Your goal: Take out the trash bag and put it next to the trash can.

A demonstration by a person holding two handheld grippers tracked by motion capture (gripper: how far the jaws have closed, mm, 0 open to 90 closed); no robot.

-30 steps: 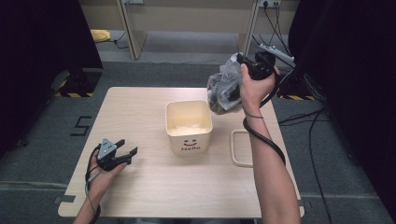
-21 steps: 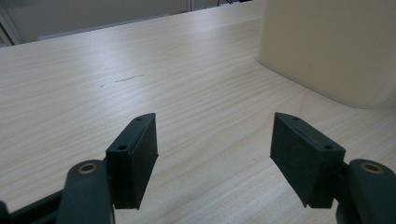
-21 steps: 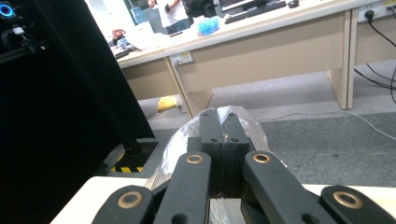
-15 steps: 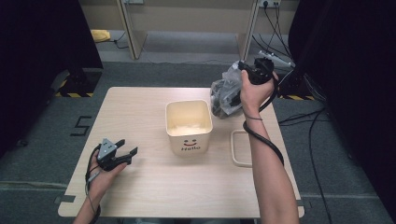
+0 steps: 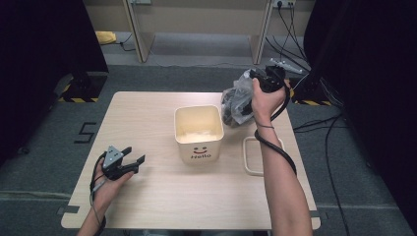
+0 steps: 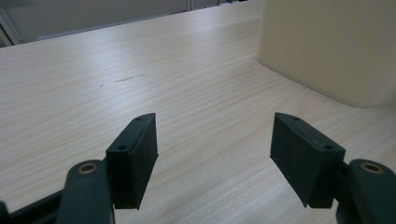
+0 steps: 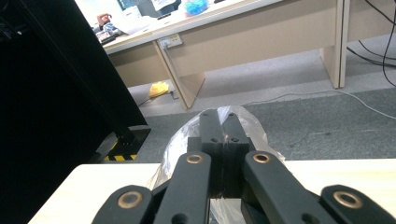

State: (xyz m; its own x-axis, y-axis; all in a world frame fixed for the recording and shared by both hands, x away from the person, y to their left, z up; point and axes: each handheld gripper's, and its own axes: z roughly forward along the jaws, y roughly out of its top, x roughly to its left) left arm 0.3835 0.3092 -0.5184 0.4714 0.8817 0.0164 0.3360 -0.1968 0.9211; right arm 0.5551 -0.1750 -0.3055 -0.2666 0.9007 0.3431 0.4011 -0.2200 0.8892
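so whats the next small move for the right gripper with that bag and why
Probably carry the plastic bag left until it hangs over the open bin, then lower it in. The right gripper is shut on the bag's thin top, and the bag hangs beside the bin's far right corner, not above its mouth. The left gripper rests open on the table, clear of the path.

Clear plastic bag (image 5: 235, 98), crumpled, with dark contents, is held aloft above the table's far right corner, just right of the cream bin (image 5: 198, 132). Its gathered top (image 7: 223, 122) is pinched from above. The square, open-topped bin, marked "Hello", stands upright at mid-table.
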